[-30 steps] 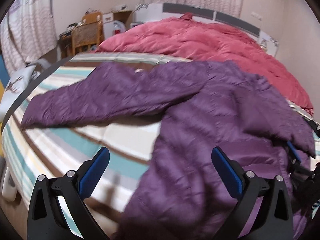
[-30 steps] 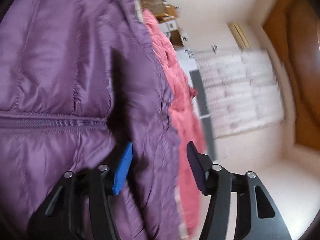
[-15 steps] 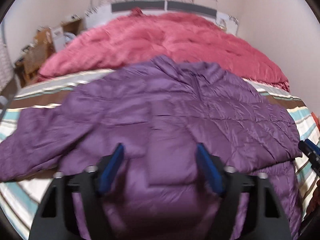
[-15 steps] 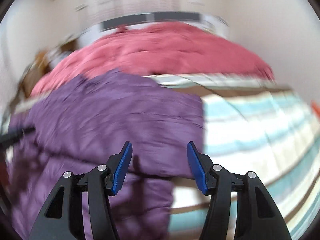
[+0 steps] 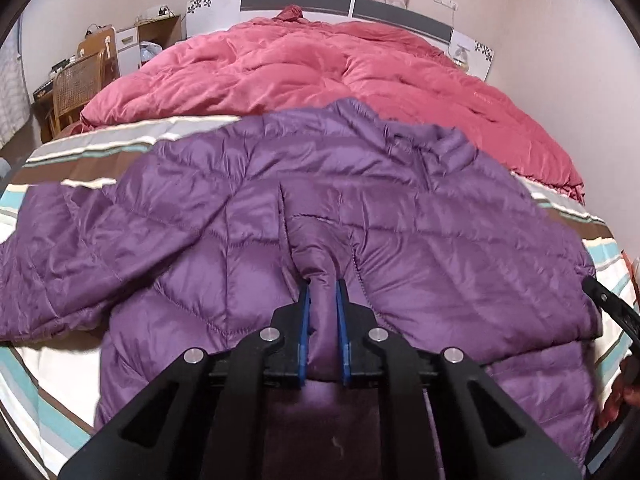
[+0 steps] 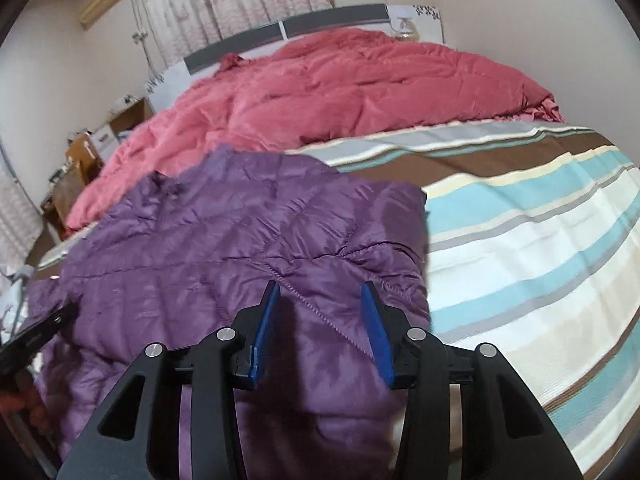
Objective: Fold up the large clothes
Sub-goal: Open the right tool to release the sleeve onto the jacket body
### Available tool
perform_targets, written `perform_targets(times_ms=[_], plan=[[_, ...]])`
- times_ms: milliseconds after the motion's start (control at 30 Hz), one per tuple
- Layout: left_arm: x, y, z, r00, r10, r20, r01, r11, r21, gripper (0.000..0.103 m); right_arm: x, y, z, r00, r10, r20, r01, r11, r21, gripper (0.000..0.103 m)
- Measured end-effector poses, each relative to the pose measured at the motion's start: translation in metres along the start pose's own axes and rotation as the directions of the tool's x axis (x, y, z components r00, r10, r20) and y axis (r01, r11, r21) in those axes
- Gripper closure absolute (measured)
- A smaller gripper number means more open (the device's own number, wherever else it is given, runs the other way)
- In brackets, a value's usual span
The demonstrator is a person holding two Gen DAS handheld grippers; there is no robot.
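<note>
Garment: I see the purple padded jacket [image 5: 400, 216] spread on the striped bedsheet [image 6: 520, 240], collar toward the pink duvet [image 5: 320, 64], one sleeve stretched out to the left in the left wrist view.

Left gripper [image 5: 322, 292]: a second ago my jaws stood wide above the bare hem; they have just been closing, and now I have a raised ridge of jacket fabric pinched between the blue pads, near the middle of the body.

Right gripper [image 6: 320, 300]: my jaws have just been closing too, yet they stand partly apart. The zipper edge of the jacket runs between the pads; I judge neither pad is pressing on it, so nothing is held here yet.

View change, right: a second ago this camera was rolled sideways against the jacket; now it sits upright over the garment's right-hand edge, sheet beside it.

Meaning for the task: I judge one hold is secured and the second is being set, so the fold itself has not begun.

Risk: slippery, puffy cloth may slide from a shallow pinch when I lift.
</note>
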State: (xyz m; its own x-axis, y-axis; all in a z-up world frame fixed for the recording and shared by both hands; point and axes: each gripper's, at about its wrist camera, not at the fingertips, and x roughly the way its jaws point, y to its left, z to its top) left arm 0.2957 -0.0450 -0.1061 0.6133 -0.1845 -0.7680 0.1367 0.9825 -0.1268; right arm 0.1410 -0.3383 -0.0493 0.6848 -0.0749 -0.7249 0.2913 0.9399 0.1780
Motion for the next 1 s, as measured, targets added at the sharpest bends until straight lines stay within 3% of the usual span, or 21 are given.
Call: perform_targets(times_ms=[100,367,433,500,600,700,900,1000], plan=[[0.005,0.0,-0.002,1.0,0.015,-0.002,-0.015,1.0,0.0,0.084,0.019,-0.005,-0.005,0.998,-0.035,-0.048,0.036,0.999,0.01,0.061],[0.012,-0.008,-0.005,0.998,0.069,0.003,-0.069,0.997,0.037,0.07,0.03,0.011,-0.008,0.991,-0.13,-0.044,0.127,0.989,-0.071,0.061],[0.008,-0.005,-0.006,0.996,0.094,0.005,-0.094,0.995,0.021,0.043,0.029,0.013,-0.006,0.989,-0.14,-0.046,0.136,0.988,-0.079,0.061],[0.0,0.002,-0.008,0.997,0.083,0.007,-0.083,0.996,-0.012,0.026,0.024,0.014,-0.005,0.989,-0.14,-0.037,0.136,0.987,-0.086,0.061],[-0.018,0.018,-0.014,0.998,0.053,0.019,-0.052,0.997,-0.057,0.022,0.003,0.02,-0.008,0.99,-0.138,0.004,0.137,0.982,-0.127,0.061],[-0.037,0.042,-0.022,0.998,0.037,0.048,-0.031,0.992,-0.125,0.009,-0.017,0.031,-0.016,0.991,-0.133,0.024,0.135,0.975,-0.176,0.061],[-0.059,0.1,-0.033,0.988,0.136,0.074,-0.115,0.964,-0.239,0.008,-0.035,0.044,-0.036,0.988,-0.152,0.02,0.153,0.966,-0.209,0.061],[-0.069,0.131,-0.038,0.972,0.218,0.087,-0.186,0.94,-0.285,0.003,-0.038,0.048,-0.047,0.986,-0.165,0.027,0.167,0.961,-0.22,0.061]])
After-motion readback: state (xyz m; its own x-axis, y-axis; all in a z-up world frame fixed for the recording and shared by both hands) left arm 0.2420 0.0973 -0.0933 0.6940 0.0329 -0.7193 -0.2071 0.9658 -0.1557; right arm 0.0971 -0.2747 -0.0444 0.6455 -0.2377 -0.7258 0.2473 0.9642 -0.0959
